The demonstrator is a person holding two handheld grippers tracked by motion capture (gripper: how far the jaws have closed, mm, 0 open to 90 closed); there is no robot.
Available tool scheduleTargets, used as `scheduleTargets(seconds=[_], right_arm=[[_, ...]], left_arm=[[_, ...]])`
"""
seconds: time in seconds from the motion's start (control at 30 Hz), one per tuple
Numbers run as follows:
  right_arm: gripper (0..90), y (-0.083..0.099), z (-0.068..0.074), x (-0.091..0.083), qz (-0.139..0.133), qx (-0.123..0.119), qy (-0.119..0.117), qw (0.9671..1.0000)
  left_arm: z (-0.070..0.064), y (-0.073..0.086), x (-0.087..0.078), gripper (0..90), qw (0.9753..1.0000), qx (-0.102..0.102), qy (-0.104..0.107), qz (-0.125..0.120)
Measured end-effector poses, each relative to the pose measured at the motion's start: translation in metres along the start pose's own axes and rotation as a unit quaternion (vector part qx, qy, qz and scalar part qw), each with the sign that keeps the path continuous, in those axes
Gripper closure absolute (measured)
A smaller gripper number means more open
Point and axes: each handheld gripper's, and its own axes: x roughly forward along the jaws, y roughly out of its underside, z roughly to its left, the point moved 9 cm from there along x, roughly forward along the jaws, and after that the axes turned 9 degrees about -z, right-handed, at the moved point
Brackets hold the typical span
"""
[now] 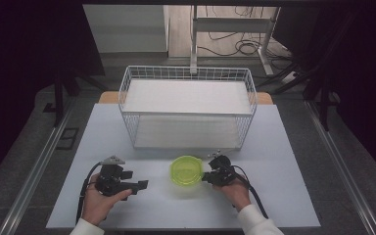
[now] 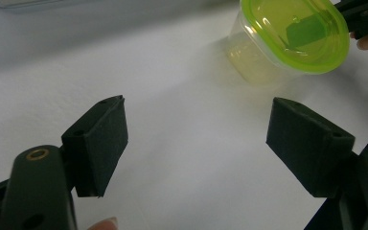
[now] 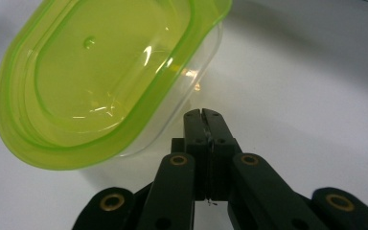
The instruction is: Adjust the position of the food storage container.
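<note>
My left tongs sit low over the counter on its near left side, jaws spread wide with nothing between them, just bare white surface; in the left gripper view the tub shows up ahead and to the right, well apart from both pads. My right tongs are on the near side right of centre, jaws pressed flat together, tips right at the tub's right edge; in the right gripper view the closed tips sit just under the overhang of the green lid, against the clear wall, and I can't tell whether they pinch anything or only touch it. Tub is a clear container with a lime-green lid on, standing on the counter between my two hands, just in front of the white wire basket, apart from it. Lid looks tilted in the right gripper view.
</note>
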Motion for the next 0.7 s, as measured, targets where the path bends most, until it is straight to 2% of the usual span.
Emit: scheduleTargets(seconds=[0.17,0.33,0.37,0.4,0.43,0.47,0.53,0.6,0.67,0.7], right_arm=[[89.1,0.0,-0.009,-0.013,-0.011,0.005,0.01,0.9999],[89.1,0.001,-0.022,-0.04,-0.037,0.018,0.021,0.9989],[89.0,0.0,-0.027,-0.054,-0.051,0.024,0.023,0.9981],[89.0,0.0,-0.027,-0.054,-0.051,0.024,0.023,0.9981],[88.3,-0.001,-0.033,-0.066,-0.07,0.035,0.019,0.9968],[88.3,-0.001,-0.033,-0.066,-0.07,0.035,0.019,0.9968],[83.0,-0.001,-0.037,-0.076,-0.082,0.043,0.007,0.9956],[71.5,-0.002,-0.039,-0.081,-0.096,0.053,-0.008,0.994],[58.7,-0.003,-0.042,-0.083,-0.108,0.057,-0.008,0.9925],[55.5,-0.004,-0.042,-0.084,-0.111,0.058,-0.008,0.9921]], left_arm=[[0.001,-0.001,-0.002,22.0,1.0,-0.002,-0.001,-0.005],[0.002,-0.002,-0.003,22.0,0.9999,-0.005,-0.002,-0.009],[0.002,-0.003,-0.003,22.0,0.9999,-0.006,-0.002,-0.01],[0.003,-0.003,-0.003,22.0,0.9999,-0.006,-0.002,-0.01],[0.002,-0.003,-0.003,22.1,0.9999,-0.006,-0.002,-0.01],[0.002,-0.003,-0.003,22.1,0.9999,-0.006,-0.001,-0.01],[0.002,-0.003,-0.002,22.0,1.0,-0.004,-0.001,-0.009],[0.001,-0.004,-0.002,22.0,1.0,-0.004,0.0,-0.009],[0.0,-0.004,-0.001,22.0,1.0,-0.003,0.0,-0.009],[0.0,-0.004,-0.001,22.0,1.0,-0.003,0.0,-0.009]])
